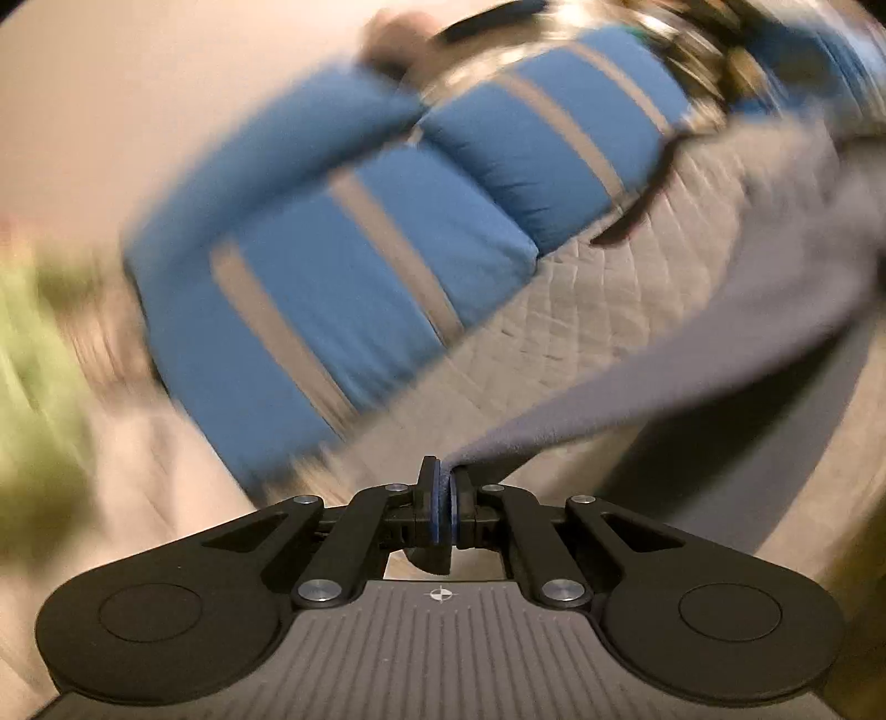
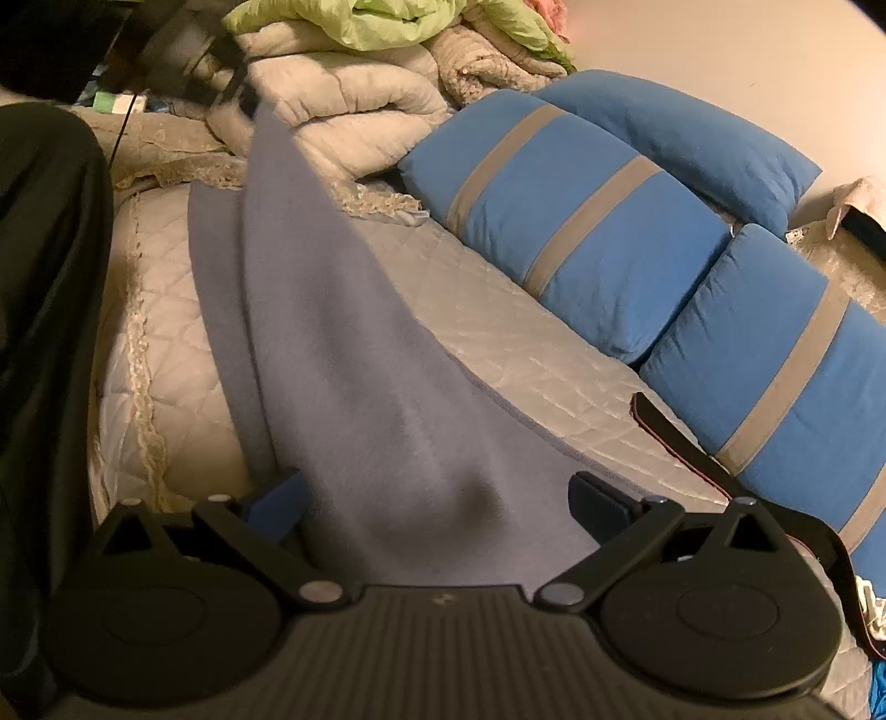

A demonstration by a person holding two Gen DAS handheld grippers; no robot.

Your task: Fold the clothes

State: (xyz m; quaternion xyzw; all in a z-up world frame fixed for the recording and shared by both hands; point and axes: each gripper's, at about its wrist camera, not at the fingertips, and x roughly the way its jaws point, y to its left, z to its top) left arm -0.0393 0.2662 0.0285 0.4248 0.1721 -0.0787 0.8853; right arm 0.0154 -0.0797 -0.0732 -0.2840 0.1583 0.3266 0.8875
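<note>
Two blue pillows (image 2: 581, 232) with grey stripes lie along the bed (image 2: 531, 354) at 2 o'clock in the right wrist view, a plain blue one behind them against the wall. A heap of pale quilts (image 2: 343, 105) with a green cover (image 2: 387, 22) on top sits at 12 o'clock. A dark strap (image 2: 681, 437) lies on the quilted bedspread just beside the nearer pillow. A black garment (image 2: 44, 332) fills the 9 o'clock edge.

The grey-blue cloth (image 2: 354, 354) runs from 11 o'clock down to the centre of this view, partly lifted off the bed, its lower part bulging between the fingers of the right claw (image 2: 437, 509). That claw stands wide, with blue pads (image 2: 274, 507) spread to either side of the cloth; whether they touch it I cannot tell.

The left wrist view is blurred. There the left claw (image 1: 444, 507) is clamped tight on a corner of the cloth (image 1: 692, 360), which stretches away toward 2 o'clock above the bed (image 1: 598, 288). The striped pillows (image 1: 343, 266) cross from 9 to 1 o'clock.
</note>
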